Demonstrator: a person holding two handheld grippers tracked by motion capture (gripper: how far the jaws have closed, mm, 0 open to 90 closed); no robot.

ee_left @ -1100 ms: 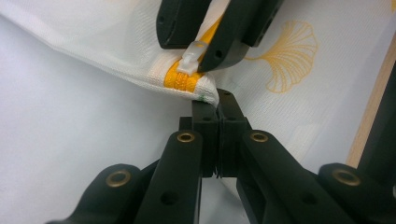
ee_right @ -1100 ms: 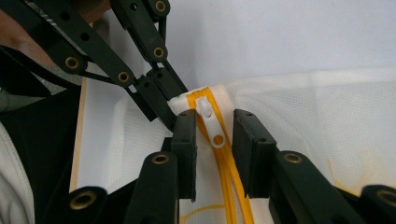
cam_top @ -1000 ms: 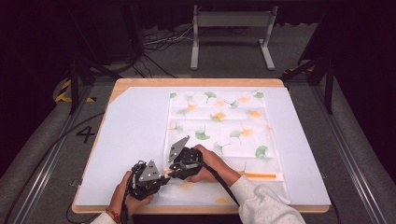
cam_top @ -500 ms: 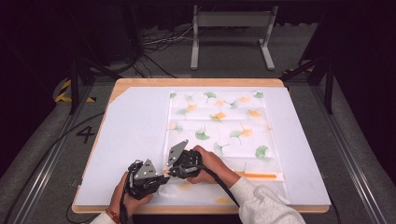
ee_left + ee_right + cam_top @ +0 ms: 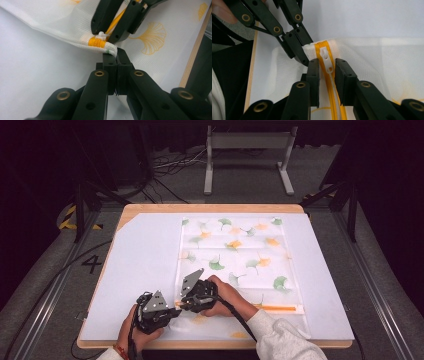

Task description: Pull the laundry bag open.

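A white mesh bag [image 5: 235, 255] printed with green and orange leaves lies flat on the white mat. Its orange zipper [image 5: 335, 105] ends at the near left corner. In the left gripper view my left gripper [image 5: 116, 53] is shut on that corner's edge [image 5: 110, 48], lifting it slightly. My right gripper [image 5: 327, 65] faces it from the other side, and the white zipper pull [image 5: 327, 60] stands between its jaws. Those jaws have just been opening, and a thin gap shows on each side of the pull. In the high view both grippers meet tip to tip, left gripper [image 5: 176, 309] and right gripper [image 5: 181, 303].
A white mat [image 5: 145, 255] covers most of the wooden table [image 5: 150, 210]. A metal stand [image 5: 247, 142] and cables [image 5: 170, 165] lie on the floor behind the table. The table's near edge runs just below both hands.
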